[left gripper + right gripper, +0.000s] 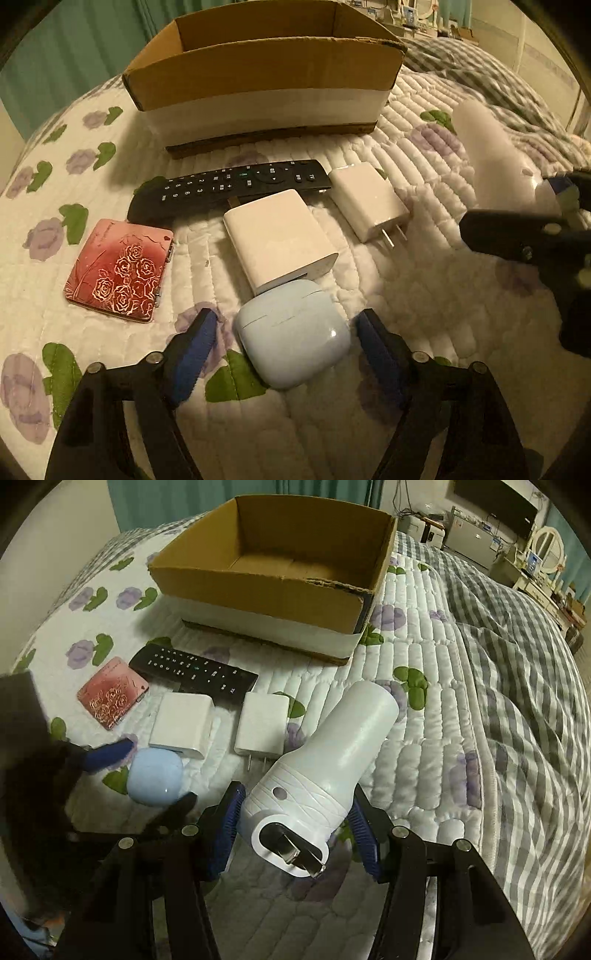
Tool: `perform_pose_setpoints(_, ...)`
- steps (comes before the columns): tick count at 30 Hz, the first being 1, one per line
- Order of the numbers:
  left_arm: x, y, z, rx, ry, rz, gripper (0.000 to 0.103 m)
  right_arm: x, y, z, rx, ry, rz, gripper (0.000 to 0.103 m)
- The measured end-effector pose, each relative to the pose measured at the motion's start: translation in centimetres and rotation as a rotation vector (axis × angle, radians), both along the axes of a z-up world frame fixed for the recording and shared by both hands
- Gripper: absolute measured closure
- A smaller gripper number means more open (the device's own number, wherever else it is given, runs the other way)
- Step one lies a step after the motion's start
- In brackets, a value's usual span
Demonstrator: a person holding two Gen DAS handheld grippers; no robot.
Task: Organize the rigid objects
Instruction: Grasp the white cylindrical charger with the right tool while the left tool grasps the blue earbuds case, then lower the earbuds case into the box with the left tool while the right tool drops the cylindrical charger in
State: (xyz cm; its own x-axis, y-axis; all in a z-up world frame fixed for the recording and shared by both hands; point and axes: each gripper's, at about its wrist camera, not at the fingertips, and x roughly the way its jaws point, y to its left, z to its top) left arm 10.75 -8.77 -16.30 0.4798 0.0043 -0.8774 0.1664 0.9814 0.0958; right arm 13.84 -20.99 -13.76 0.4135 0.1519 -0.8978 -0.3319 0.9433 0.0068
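Inspection of both grippers: I am holding my right gripper [295,834] closed on a white plug-in device [321,775], gripping its ribbed base between the blue pads [225,834], with the prongs pointing back at the camera and the smooth neck pointing ahead toward the cardboard box [273,590]. I am holding my left gripper [284,354] wide open and low, its fingers straddling the pale blue earbud case [295,339] without touching it. Just ahead of that case I am seeing a large white charger [277,240], touching or nearly touching it; further ahead lie the black remote [229,188] and a smaller white adapter [369,199], and ahead to the left a red rose-embossed case [118,269]. The box appears empty. Risks, in my judgement: the device is gripped near one end, so its long neck may pivot or slip; the rounded, glossy earbud case may squirt out from closing pads; the soft quilt [424,295] may let it sink or nudge the charger.
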Motion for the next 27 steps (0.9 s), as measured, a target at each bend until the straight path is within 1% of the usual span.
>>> perform_pose_setpoints(3, -0.6, -0.2, 1.1, 0.019, -0.032, -0.002, 0.045, -0.4, 0.1, 0.2, -0.015, -0.021, -0.002, 0.047)
perform_pose_setpoints(4, -0.9, -0.3, 1.5, 0.016, -0.036, -0.013, 0.047, -0.5, 0.1, 0.4, -0.018, -0.029, -0.003, 0.047)
perform_pose_setpoints(6, -1.3, -0.2, 2.3, -0.019, -0.033, -0.031, 0.047, -0.8, 0.2, 1.0, -0.019, -0.048, 0.001, 0.047)
perform_pose_setpoints(11, -2.8, 0.0, 6.0, -0.068, -0.114, -0.049, 0.047, -1.7, 0.2, 3.4, -0.021, -0.087, -0.003, 0.047)
perform_pose_setpoints(13, -2.7, 0.3, 7.8, -0.077, -0.154, -0.038, 0.047, -1.9, 0.2, 4.3, -0.028, -0.094, -0.003, 0.047)
perform_pose_setpoints(15, -2.3, 0.9, 9.5, -0.075, -0.183, -0.029, 0.047, -1.9, 0.0, 5.8, -0.032, -0.112, -0.005, 0.047)
perform_pose_setpoints(18, -1.0, 2.3, 12.4, -0.084, -0.235, -0.006, 0.047, -1.4, 0.0, 8.2, -0.006, -0.145, -0.001, 0.047)
perform_pose_setpoints(21, 1.4, 3.4, 15.4, -0.057, -0.29, 0.026, 0.047, 0.0, 0.1, 11.4, 0.004, -0.192, 0.004, 0.047)
perform_pose_setpoints(22, 2.4, 3.8, 16.5, -0.059, -0.313, 0.034, 0.047, 0.6, 0.3, 12.3, 0.007, -0.21, 0.008, 0.047)
perform_pose_setpoints(23, 3.4, 4.2, 17.3, -0.078, -0.323, 0.036, 0.047, 1.4, 0.6, 13.3, 0.011, -0.223, 0.016, 0.047)
perform_pose_setpoints(25, 5.0, 5.0, 18.4, -0.102, -0.337, 0.046, 0.047, 3.3, 1.1, 14.6, 0.025, -0.238, 0.033, 0.047)
perform_pose_setpoints(27, 6.9, 5.1, 19.1, -0.073, -0.366, 0.051, 0.047, 5.4, 1.7, 15.3, 0.027, -0.246, 0.047, 0.047)
